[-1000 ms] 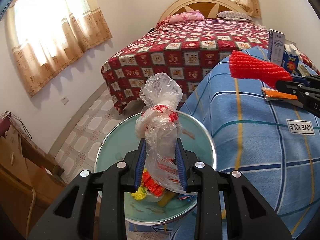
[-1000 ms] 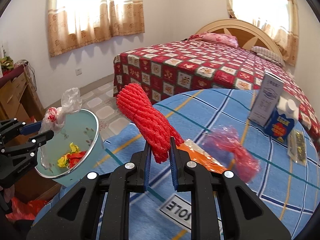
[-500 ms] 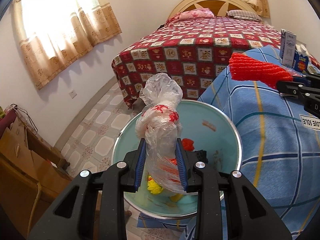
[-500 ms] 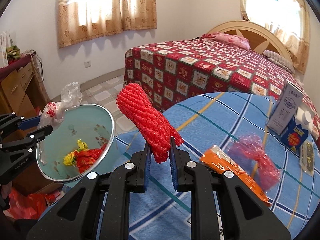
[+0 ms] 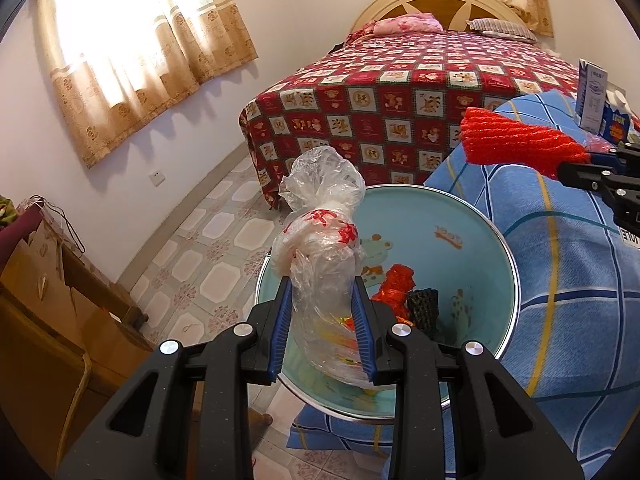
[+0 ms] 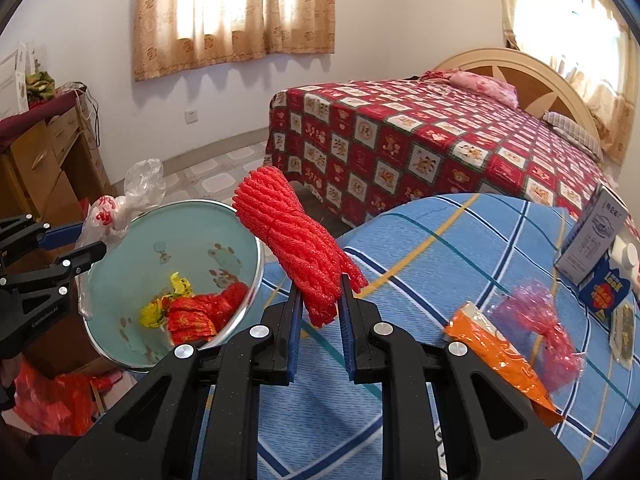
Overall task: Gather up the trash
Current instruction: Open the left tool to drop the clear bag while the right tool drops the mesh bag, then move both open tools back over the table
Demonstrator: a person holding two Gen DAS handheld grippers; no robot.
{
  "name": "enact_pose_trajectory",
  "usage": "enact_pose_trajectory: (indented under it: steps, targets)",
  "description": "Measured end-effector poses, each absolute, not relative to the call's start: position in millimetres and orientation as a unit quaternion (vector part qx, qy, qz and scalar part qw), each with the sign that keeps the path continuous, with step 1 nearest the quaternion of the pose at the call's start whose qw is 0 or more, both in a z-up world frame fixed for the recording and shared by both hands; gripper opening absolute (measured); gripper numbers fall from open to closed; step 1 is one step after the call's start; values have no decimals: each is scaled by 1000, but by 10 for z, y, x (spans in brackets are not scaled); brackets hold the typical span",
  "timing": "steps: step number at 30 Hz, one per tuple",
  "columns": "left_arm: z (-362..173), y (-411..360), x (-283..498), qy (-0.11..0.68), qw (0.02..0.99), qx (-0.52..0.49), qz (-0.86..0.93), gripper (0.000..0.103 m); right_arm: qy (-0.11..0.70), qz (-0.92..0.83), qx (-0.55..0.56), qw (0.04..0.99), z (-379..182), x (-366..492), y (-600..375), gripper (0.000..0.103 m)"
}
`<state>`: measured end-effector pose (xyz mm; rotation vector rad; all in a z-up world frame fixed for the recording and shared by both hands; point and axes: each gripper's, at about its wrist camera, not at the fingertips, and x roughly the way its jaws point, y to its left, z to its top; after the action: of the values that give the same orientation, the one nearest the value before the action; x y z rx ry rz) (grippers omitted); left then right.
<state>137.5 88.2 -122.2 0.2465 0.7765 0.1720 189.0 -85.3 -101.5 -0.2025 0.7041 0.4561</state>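
Left wrist view: left gripper (image 5: 322,320) is clamped on a clear plastic bag (image 5: 320,240), upright, directly above the light-blue bin (image 5: 496,240), so it's nearer.

Right wrist view: right gripper (image 6: 320,308) pinches red foam netting (image 6: 296,240); bin (image 6: 120,264) lies to its left, netting's long axis leaning toward it.

A home bedroom: quilted bed (image 5: 420,92) with pillows, curtained window (image 6: 236,12), tiled floor.

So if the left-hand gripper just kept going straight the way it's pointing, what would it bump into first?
Probably the round pale-blue metal bin: the left gripper, clamped on a crumpled clear plastic bag, points down into its opening. Depth is hard to judge.
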Motion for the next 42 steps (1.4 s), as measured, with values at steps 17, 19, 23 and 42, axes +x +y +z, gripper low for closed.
enact_pose_trajectory:
  steps: [17,19,23,42]
  targets:
    - [-1238,1046,1372,380,913,113,98,31,341,238,-117,902,-1006,1904,-633,18]
    - [-1240,1052,1375,381,912,113,98,31,341,241,-119,901,-1004,1904,-609,18]
    - [-1244,1051,1370,381,912,112,99,32,339,249,-122,899,-1002,1889,-568,18]
    - [-1291,990,1314,378,912,116,106,97,341,263,-104,897,-1061,1835,-611,78]
